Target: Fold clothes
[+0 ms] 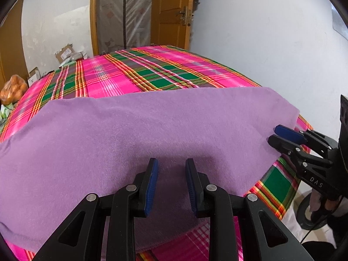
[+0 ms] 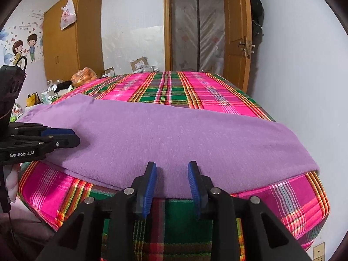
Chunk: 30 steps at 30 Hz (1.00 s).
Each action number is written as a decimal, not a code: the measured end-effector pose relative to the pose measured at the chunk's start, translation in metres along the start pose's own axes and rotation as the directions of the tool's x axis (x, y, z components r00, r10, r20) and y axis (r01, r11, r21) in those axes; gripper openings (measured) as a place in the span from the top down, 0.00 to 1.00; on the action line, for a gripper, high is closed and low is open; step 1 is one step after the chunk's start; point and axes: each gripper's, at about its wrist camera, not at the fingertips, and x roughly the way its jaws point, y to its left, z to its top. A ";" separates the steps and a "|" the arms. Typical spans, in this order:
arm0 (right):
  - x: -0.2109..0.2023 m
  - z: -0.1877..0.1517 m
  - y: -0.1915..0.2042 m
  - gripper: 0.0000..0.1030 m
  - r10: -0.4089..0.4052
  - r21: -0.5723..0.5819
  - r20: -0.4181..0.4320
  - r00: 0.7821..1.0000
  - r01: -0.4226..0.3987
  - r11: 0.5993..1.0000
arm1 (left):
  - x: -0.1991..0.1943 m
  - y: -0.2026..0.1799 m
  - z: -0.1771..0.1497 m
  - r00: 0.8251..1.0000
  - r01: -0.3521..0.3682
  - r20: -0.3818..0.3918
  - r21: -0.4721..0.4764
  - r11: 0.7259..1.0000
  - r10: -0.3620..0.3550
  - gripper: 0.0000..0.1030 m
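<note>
In the left wrist view the nearest thing is the left gripper (image 1: 171,163), black-armed with blue pads, its jaws standing apart with nothing between them, hovering over the near part of the purple fleece garment (image 1: 134,130). That soft cloth lies spread in a broad band across the near end of the bed covered by a pink, green and yellow plaid sheet (image 1: 139,71), and looks smooth, with a straight far edge. Its exact kind is hard to tell, since no sleeves or collar show. At the right edge of the view the right gripper (image 1: 273,134) reaches toward the cloth's right side; from here its two fingers look close together, and whether they pinch any fabric cannot be told.

In the right wrist view the nearest thing is again a pair of blue-padded fingers: the right gripper (image 2: 172,165) is open to a moderate gap and empty, poised at the garment's (image 2: 174,134) near hem, where it hangs just over the corner of the plaid bed (image 2: 195,87). On the left the left gripper (image 2: 72,136) sits low over the cloth's left part, seen side on.

My judgement is that the cloth already lies doubled or flattened into a neat band, as a layered edge shows at the right end, and further folds across its length remain. Neither tool has a hold yet.
</note>
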 end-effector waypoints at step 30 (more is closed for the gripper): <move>0.004 0.037 -0.163 0.78 -0.196 0.349 -0.103 0.975 0.220 0.911 | -0.014 0.088 0.011 0.997 -0.068 0.008 -0.155 0.986 0.070 0.74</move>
